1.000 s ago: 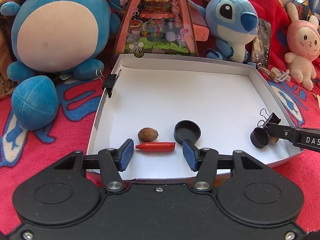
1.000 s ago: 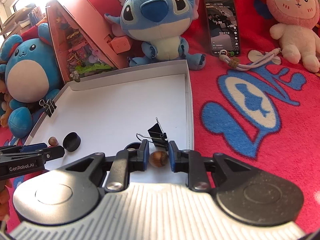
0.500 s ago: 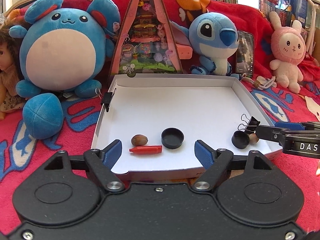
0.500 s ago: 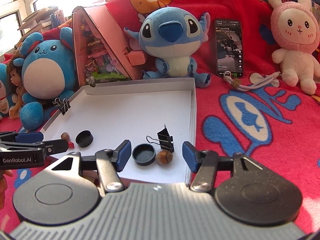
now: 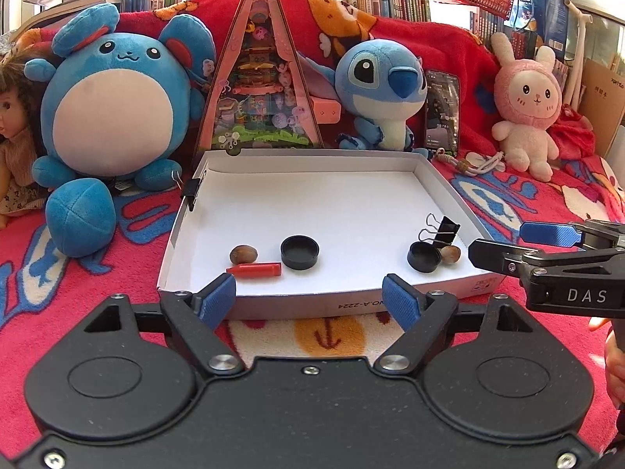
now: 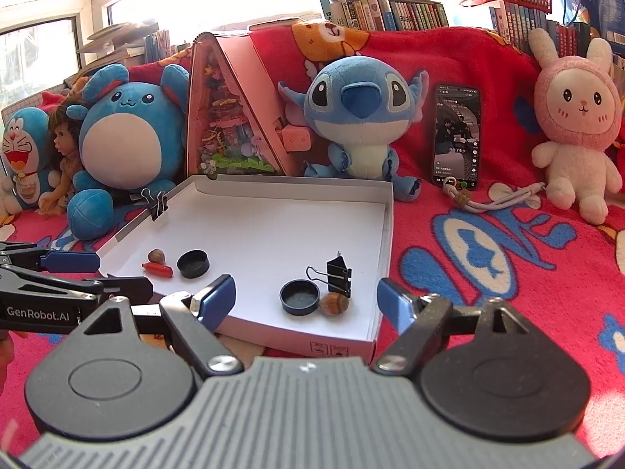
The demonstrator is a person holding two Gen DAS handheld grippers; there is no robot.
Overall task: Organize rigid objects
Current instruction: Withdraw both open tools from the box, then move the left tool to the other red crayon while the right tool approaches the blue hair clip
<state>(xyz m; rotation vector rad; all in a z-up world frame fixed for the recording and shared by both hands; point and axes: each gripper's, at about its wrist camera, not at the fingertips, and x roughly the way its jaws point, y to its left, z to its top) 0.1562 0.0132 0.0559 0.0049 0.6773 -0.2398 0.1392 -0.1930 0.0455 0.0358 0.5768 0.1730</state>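
White cardboard tray (image 5: 441, 179) sits partly hidden behind both tools' black bodies. Left tool (image 5: 309, 300) is spread and empty; right tool (image 6: 306, 300), its jaws opening, holds nothing, angled down before the tray's near edge.

- "DAS": white letters on the black body of the right claw (image 5: 547, 250), at the right edge of the left wrist view; the word is cut off there.
- "GenRobot.AI": white print on the black body of the left claw (image 6: 97, 273), right wrist view.
- "A-222": upside-down print on the near outer wall of the white box (image 5: 351, 305); neighbouring characters unclear.
- Phone screen and book spines: text too small to read.
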